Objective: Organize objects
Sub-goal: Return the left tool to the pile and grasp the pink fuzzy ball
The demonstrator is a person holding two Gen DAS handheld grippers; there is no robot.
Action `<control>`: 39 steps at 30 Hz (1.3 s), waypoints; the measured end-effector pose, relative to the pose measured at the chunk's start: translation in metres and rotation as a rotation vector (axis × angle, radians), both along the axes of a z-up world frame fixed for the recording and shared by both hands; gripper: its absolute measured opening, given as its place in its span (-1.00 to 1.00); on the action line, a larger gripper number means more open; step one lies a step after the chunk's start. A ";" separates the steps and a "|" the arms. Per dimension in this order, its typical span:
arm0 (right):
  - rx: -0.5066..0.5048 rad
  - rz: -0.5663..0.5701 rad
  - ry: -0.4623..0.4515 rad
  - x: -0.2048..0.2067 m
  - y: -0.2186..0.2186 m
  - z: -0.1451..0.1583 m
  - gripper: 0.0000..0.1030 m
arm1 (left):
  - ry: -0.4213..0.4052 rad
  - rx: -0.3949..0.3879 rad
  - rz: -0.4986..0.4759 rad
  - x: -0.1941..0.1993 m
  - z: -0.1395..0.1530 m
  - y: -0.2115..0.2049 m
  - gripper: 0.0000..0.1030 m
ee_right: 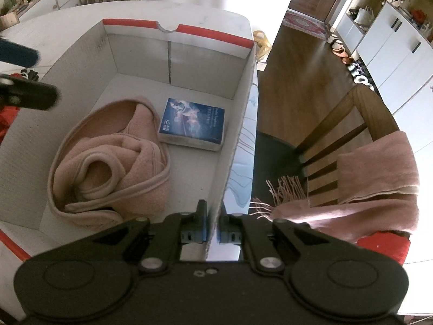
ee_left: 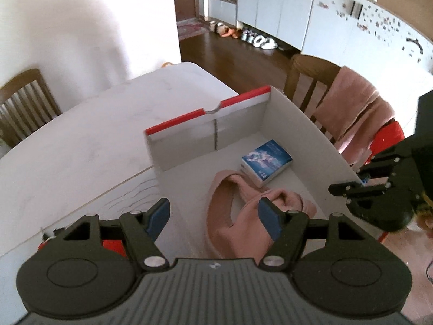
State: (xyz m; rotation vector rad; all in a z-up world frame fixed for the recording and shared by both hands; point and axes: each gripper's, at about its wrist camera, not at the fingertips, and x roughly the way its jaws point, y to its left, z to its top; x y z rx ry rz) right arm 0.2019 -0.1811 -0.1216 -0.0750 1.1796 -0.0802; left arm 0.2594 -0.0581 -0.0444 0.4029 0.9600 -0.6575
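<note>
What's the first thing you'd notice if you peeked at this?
A big white box with a red rim sits on the table, with a crumpled pink towel and a blue book lying side by side inside. The right gripper pinches the box's side wall, and the left gripper hovers open above the towel.

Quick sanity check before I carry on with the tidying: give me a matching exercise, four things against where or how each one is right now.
Things:
1. pink blanket
2. blue book
3. pink scarf
4. right gripper

States:
a. draped over the wooden chair
b. clamped on the side wall of the box
c. bundled on the box floor
d. lying flat on the box floor near the far wall

Pairs: 1-c, 2-d, 3-a, 4-b
</note>
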 end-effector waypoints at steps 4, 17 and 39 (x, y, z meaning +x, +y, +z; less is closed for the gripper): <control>-0.005 0.001 0.001 0.000 0.001 0.001 -0.90 | -0.015 -0.016 0.042 -0.006 0.012 0.032 0.38; -0.011 -0.005 0.008 0.002 0.001 0.000 -0.89 | -0.021 -0.075 0.284 -0.004 0.027 0.161 0.69; -0.038 -0.026 0.026 0.005 0.006 0.000 -0.86 | 0.062 0.071 0.374 0.024 -0.080 0.235 0.99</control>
